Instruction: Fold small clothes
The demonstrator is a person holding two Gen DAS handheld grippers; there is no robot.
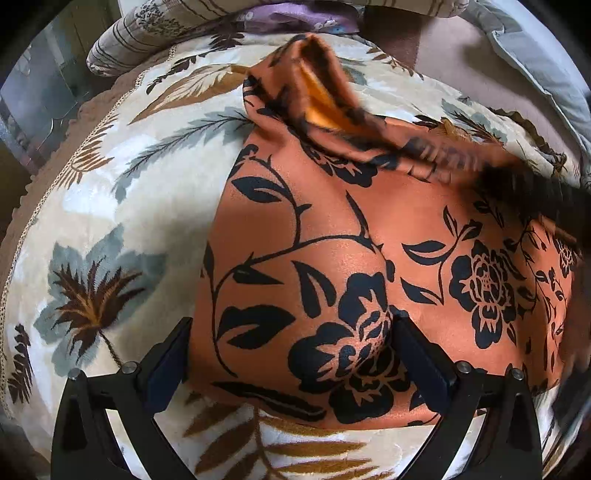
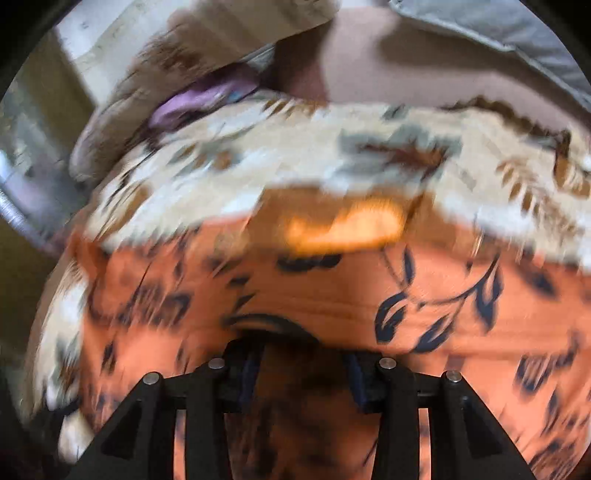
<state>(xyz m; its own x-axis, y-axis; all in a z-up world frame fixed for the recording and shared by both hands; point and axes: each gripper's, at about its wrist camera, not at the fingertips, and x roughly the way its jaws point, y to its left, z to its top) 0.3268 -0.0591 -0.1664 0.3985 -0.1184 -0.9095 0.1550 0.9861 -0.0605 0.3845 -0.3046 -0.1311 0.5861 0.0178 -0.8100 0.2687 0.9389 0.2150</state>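
On the left of the left wrist view lies a cream blanket (image 1: 122, 206) printed with grey-blue and brown leaves, spread over a bed. A striped pillow (image 1: 122, 48) rests at its far left edge, with a patch of purple cloth (image 1: 295, 18) beside it.

In the middle lies the task's thing, an orange garment (image 1: 332, 236) with a black flower-and-vine print. It rests on the blanket, mostly flat. The left tongs (image 1: 291, 332) stand spread wide at its near edge. The left finger is over the garment's left border and the right finger presses into the cloth near a large black flower. Nothing is pinched between them.

At the far top of the garment, one part is lifted off the blanket and folded over, showing a brighter yellow-orange inner side (image 1: 325, 107). This raised fold runs to the right, toward a dark, blurred shape at the right edge.

On the right, a brown surface (image 1: 454, 51) and a grey cushion (image 1: 535, 55) sit beyond the blanket.

The right wrist view is heavily blurred. The right tongs (image 2: 303, 373) are partly closed, pinching a bunched fold of the orange garment (image 2: 332, 295) between their pads. Cloth drapes around the fingers on both sides. The blanket (image 2: 295, 162) shows beyond.
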